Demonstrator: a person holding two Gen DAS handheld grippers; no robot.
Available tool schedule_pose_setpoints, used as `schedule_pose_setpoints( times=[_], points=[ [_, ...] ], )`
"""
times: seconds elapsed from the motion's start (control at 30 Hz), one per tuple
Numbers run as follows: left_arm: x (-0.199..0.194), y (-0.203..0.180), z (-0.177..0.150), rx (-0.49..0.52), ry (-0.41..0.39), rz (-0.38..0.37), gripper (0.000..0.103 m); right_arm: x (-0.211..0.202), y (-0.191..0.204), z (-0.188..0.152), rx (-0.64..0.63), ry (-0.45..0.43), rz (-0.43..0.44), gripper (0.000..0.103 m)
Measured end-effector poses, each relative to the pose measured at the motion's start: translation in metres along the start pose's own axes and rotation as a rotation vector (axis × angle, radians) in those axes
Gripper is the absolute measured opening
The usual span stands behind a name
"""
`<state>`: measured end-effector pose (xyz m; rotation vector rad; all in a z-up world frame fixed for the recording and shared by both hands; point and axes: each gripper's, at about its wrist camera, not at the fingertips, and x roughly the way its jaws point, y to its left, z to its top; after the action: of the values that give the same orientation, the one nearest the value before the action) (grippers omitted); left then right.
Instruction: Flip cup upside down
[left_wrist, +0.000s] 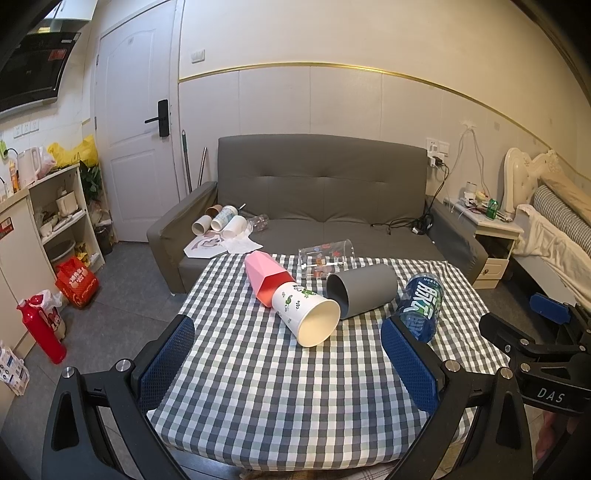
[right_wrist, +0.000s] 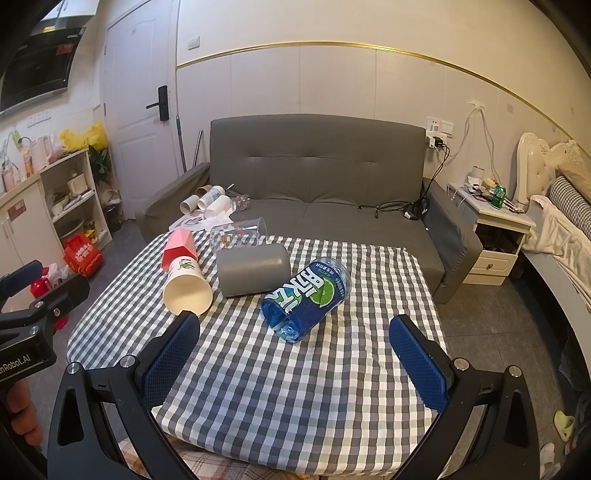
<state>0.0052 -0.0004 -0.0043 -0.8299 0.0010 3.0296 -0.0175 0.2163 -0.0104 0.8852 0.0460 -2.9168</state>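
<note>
Several cups lie on their sides on the checked tablecloth (left_wrist: 258, 387): a white paper cup with green leaf print (left_wrist: 306, 314) (right_wrist: 186, 286), mouth toward me, a pink faceted cup (left_wrist: 266, 277) (right_wrist: 180, 245) behind it, a grey cup (left_wrist: 364, 290) (right_wrist: 253, 271), a clear glass cup (left_wrist: 325, 256) (right_wrist: 238, 232) at the far edge, and a blue labelled bottle-cup (left_wrist: 423, 304) (right_wrist: 306, 297). My left gripper (left_wrist: 288, 362) is open and empty, near the table's front, short of the white cup. My right gripper (right_wrist: 295, 358) is open and empty, in front of the blue cup.
A grey sofa (left_wrist: 317, 199) stands behind the table with more paper cups (left_wrist: 221, 221) on its left seat. A shelf unit (left_wrist: 62, 214) and red bottle (left_wrist: 40, 328) are at the left. A nightstand (right_wrist: 495, 236) and bed (right_wrist: 561, 221) are at the right.
</note>
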Motion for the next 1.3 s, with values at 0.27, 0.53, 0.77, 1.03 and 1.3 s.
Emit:
schedule_pose_setpoints(
  times=[0.27, 0.53, 0.77, 1.03, 1.3],
  points=[
    [0.011, 0.010, 0.004, -0.012, 0.037, 0.029, 0.103, 0.002, -0.001, 0.009, -0.036, 0.003, 0.023, 0.103],
    [0.033, 0.033, 0.020, -0.035, 0.076, 0.095, 0.103, 0.045, 0.009, 0.065, -0.296, 0.074, 0.109, 0.103],
    [0.078, 0.055, 0.043, -0.087, 0.126, 0.121, 0.103, 0.115, 0.040, 0.115, -0.550, 0.220, 0.233, 0.103],
    [0.149, 0.069, 0.061, -0.079, 0.203, 0.189, 0.103, 0.225, 0.080, 0.145, -0.697, 0.415, 0.295, 0.103],
    [0.202, 0.088, 0.064, -0.102, 0.235, 0.207, 0.103, 0.317, 0.116, 0.125, -0.908, 0.537, 0.308, 0.103]
  ],
)
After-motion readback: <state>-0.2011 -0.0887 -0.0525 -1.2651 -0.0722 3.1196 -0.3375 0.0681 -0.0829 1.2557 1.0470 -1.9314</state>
